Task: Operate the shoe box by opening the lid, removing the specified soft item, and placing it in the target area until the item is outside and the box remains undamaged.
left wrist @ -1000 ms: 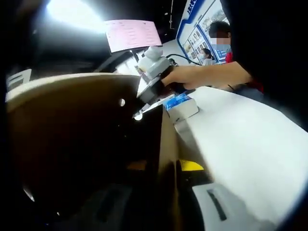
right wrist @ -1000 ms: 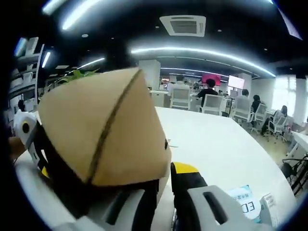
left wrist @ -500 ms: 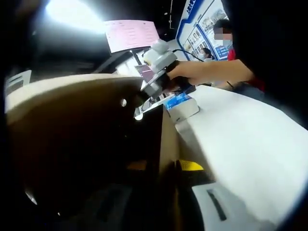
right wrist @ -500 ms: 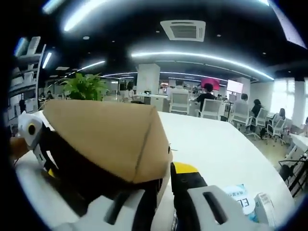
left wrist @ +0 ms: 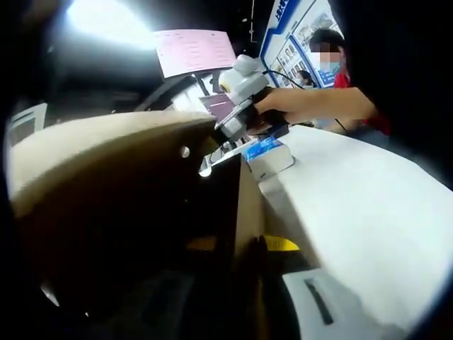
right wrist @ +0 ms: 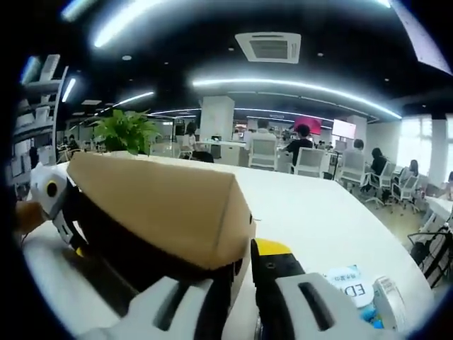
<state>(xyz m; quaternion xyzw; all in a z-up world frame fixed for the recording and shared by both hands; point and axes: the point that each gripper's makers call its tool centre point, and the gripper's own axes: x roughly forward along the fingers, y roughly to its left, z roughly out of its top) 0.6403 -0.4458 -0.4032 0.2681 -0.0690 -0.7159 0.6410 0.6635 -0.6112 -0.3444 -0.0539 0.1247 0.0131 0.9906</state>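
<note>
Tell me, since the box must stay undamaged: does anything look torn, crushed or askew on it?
No tear or crushing shows. The cardboard lid sits tilted on the white table, one corner clamped by the right gripper. The left gripper grips the box wall. The inside is too dark to judge.

The raised lid (left wrist: 106,142) hides the shoe box's (right wrist: 170,212) contents.

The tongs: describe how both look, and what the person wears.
Right tongs: pale grey moulded jaws with slot recesses, a yellow pad on one tip. Left tongs match: grey body, yellow tip. The person's sleeve is dark, with red clothing behind.
</note>
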